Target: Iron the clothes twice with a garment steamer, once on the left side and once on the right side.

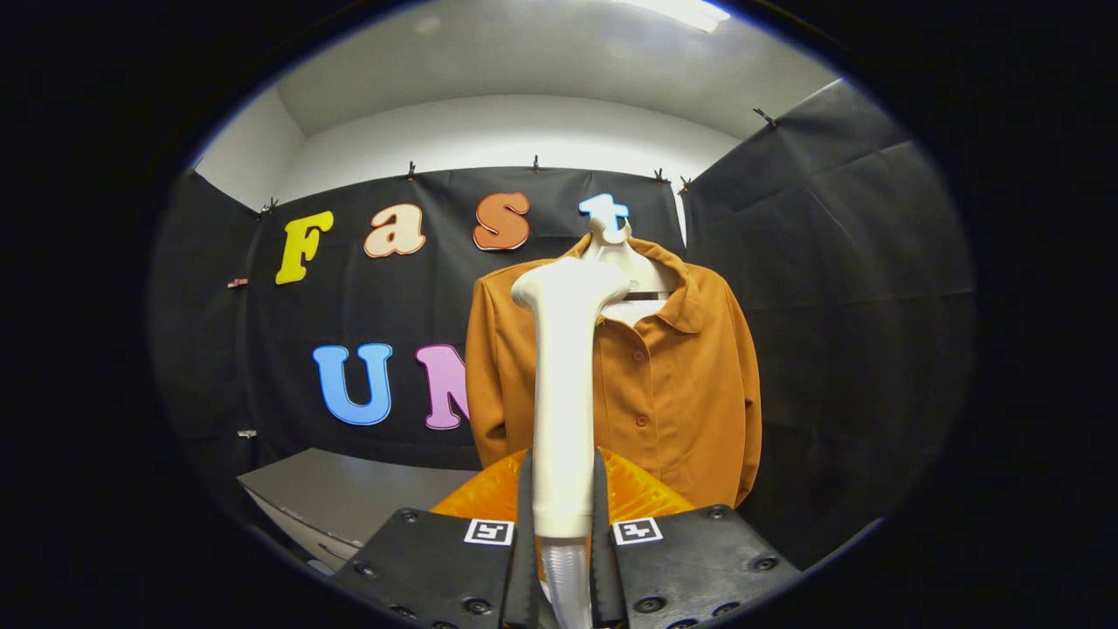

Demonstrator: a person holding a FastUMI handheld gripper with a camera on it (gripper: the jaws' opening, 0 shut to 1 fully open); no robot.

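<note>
**Steamer held upright before the hanging shirt**

Black cloth lines the booth on all sides, with a pale wall and ceiling showing above it and a strip of ceiling light (pixel 686 10) at the top. The landmark is the orange shirt (pixel 681 384), a buttoned, collared garment hanging on a white hanger (pixel 622 253) against the back cloth. Its front faces the camera, sleeves dropping straight down each side.

Directly in front of the shirt, covering part of its left-hand panel as seen here, stands the white garment steamer (pixel 563 384). It is upright, its broad head level with the shirt's collar and its handle running down to a ribbed, translucent hose (pixel 566 581) at the base.

The gripper (pixel 563 524) is closed narrowly on the steamer's lower handle, one black finger pressing each side. An orange, ridged part (pixel 642 494) of the tool shows just behind the fingers, below the shirt's hem.

Left of the shirt and lower, a grey table (pixel 349 494) sits against the cloth.
</note>
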